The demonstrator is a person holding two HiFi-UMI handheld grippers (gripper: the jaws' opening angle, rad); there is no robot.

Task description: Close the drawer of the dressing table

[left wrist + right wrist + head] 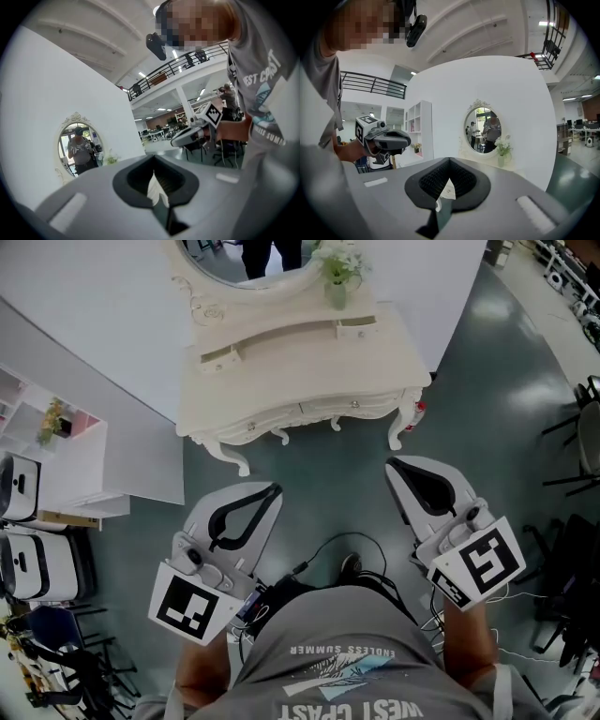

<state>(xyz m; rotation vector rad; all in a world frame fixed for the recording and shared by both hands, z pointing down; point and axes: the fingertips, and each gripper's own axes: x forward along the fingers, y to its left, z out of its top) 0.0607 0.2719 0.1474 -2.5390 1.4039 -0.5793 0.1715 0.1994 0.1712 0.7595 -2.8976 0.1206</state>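
Note:
The white dressing table (pixel 300 367) stands against the white wall ahead of me, with an oval mirror (pixel 246 261) and a vase of flowers (pixel 337 277) on it. Two small upper drawers (pixel 220 357) and two knobbed front drawers (pixel 251 426) show; whether any stands open I cannot tell. My left gripper (pixel 272 491) and right gripper (pixel 394 466) hover over the floor well short of the table, both shut on nothing. In the left gripper view the jaws (pixel 154 185) meet; the right gripper view shows its jaws (pixel 446 185) likewise together, with the mirror (pixel 483 129) beyond.
A white shelf unit (pixel 66 460) and white cases (pixel 19 488) stand at the left. Black chairs (pixel 581 437) are at the right. Cables (pixel 361 563) lie on the grey floor by my feet. Open floor separates me from the table.

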